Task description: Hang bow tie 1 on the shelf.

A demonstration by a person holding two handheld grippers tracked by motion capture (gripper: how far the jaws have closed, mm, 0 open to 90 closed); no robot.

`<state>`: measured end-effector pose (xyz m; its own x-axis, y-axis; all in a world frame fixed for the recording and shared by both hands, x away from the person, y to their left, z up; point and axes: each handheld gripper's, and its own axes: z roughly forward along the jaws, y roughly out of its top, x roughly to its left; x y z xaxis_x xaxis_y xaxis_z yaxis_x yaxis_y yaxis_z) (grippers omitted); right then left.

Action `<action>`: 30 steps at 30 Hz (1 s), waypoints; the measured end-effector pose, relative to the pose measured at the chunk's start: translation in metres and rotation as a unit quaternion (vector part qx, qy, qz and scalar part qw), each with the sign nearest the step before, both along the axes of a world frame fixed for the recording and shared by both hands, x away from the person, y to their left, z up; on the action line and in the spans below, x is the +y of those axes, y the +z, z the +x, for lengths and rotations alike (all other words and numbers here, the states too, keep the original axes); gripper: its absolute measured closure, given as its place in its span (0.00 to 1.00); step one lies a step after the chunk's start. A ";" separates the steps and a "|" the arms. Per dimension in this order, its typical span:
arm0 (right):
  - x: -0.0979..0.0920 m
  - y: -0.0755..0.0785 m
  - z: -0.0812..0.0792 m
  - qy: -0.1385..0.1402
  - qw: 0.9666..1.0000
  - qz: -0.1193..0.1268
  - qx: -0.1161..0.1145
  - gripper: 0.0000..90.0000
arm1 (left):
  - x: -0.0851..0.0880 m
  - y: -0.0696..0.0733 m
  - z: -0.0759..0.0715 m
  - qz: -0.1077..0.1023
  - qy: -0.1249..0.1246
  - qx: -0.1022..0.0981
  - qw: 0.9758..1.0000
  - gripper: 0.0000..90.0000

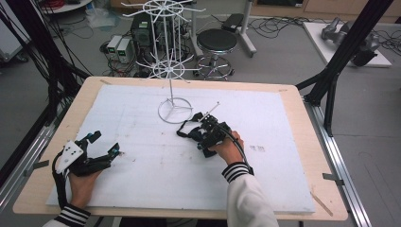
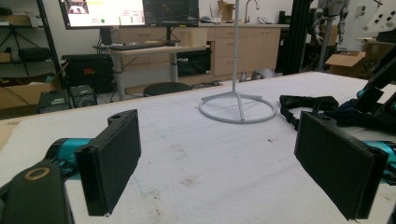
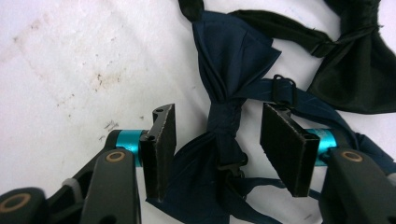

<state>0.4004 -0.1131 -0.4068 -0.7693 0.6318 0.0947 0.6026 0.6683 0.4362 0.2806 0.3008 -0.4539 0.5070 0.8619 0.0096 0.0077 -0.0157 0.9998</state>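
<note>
Straddling the navy bow tie (image 3: 224,93), right claw (image 3: 217,147) is wide open, jaws either side of its centre knot, nothing held. Likely step: pinching the tie; best to close square on the knot, clear of the strap buckle, so only one tie lifts. Left claw (image 2: 224,163) is wide open and empty, low over the desk (image 1: 142,161). Count: two bow ties, navy and black (image 3: 359,60), touching, beside one white rack (image 1: 174,109).

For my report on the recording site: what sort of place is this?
Probably a robotics lab or workshop: monitors on a desk, computer boxes and loose cables on the floor, and a black camera frame beside the table.
</note>
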 end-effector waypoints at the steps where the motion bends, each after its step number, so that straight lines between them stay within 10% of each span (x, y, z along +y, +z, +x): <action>1: 0.001 -0.001 0.000 0.002 1.000 -0.003 0.002 0.52 | 0.000 0.000 0.000 0.001 0.000 0.000 1.000 0.17; 30: 0.005 -0.005 0.004 -0.011 0.999 -0.029 0.007 0.84 | 0.000 0.000 0.000 0.000 -0.001 -0.001 1.000 0.17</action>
